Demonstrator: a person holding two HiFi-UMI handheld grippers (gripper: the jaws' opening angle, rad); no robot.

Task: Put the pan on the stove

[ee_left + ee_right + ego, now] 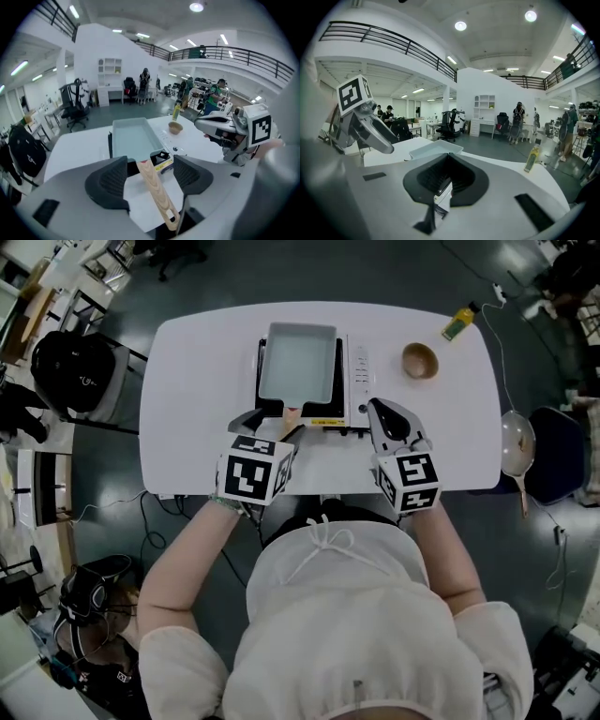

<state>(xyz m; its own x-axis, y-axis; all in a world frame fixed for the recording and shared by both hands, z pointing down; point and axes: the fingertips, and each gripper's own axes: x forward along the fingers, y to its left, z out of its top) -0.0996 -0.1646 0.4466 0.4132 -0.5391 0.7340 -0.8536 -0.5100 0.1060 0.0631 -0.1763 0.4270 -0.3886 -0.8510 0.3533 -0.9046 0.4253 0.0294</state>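
Note:
A pale blue rectangular pan (298, 362) sits on the portable stove (358, 371) at the middle of the white table. Its wooden handle (292, 414) points toward me. My left gripper (272, 424) is open just in front of the stove. In the left gripper view the handle (157, 192) lies between the spread pads (110, 180) without touching them, and the pan (133, 138) is ahead. My right gripper (389, 418) hovers by the stove's right front corner. In the right gripper view its jaws (446, 180) are shut with nothing between them.
A wooden bowl (420, 360) and a yellow bottle (458, 322) stand at the table's back right. A black backpack (70, 371) rests on a chair to the left. Another pan (516, 446) lies on a chair to the right. The table edge (309, 491) runs just under my grippers.

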